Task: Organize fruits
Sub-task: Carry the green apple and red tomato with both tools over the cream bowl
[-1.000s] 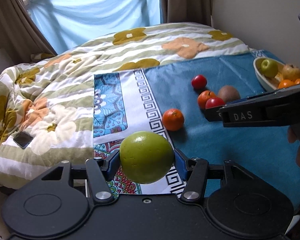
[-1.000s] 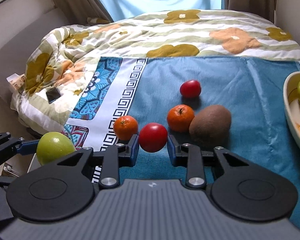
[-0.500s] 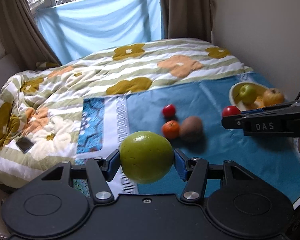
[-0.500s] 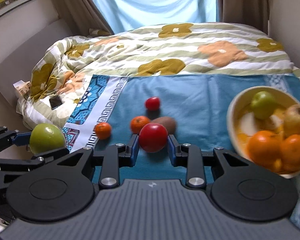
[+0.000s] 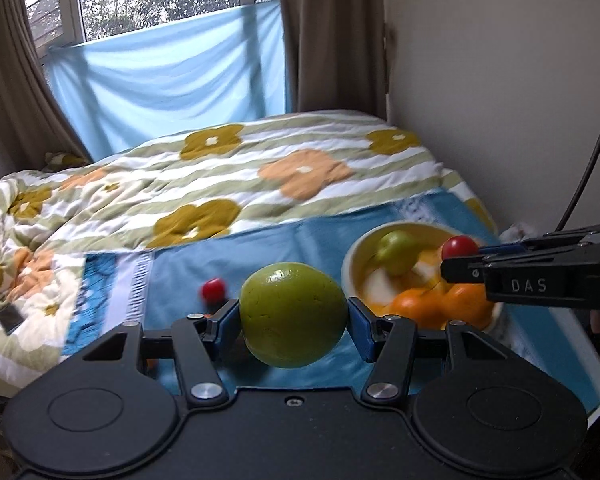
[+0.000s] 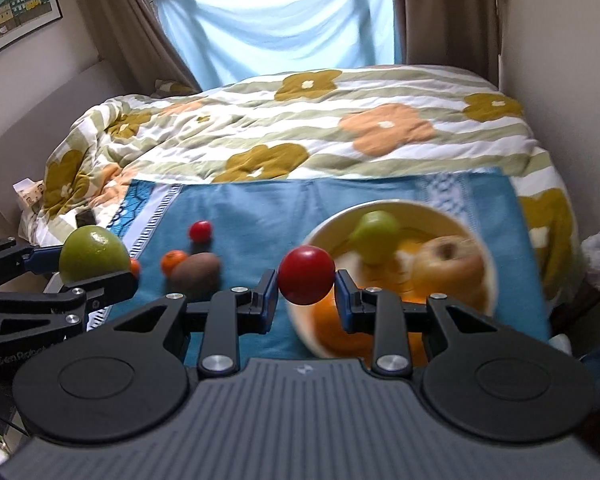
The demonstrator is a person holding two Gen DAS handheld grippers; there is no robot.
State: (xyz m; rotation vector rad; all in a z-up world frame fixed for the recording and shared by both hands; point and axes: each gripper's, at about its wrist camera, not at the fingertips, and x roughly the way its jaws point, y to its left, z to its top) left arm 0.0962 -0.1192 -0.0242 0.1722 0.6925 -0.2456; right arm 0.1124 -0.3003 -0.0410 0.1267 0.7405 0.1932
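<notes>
Right wrist view: the right tool (image 6: 307,294) is clamped on a red tomato (image 6: 306,275), carried in the air at the near-left rim of the bowl (image 6: 484,240). The left tool (image 5: 293,322) is clamped on a large green apple (image 5: 293,315), held above the blue cloth (image 5: 260,248) with the bowl at its 2 o'clock.

Judged step: both fruits are being brought to the bowl for release. The tomato is best moved further toward 1 o'clock, over the bowl's middle, and lowered before the jaws are opened, so it is not bounced off the rim. A free pocket should be chosen; the bowl already holds a small green apple (image 6: 375,232), a yellowish apple (image 6: 447,264) and oranges (image 5: 415,304).

Crowding is the main risk: the two tools are close together at the bowl, so one release at a time is advised.

Left on the cloth: a second tomato (image 6: 200,231), a kiwi (image 6: 196,270), a tangerine (image 6: 173,261), another partly hidden. A flowered quilt (image 6: 300,128) lies at 12 o'clock.
</notes>
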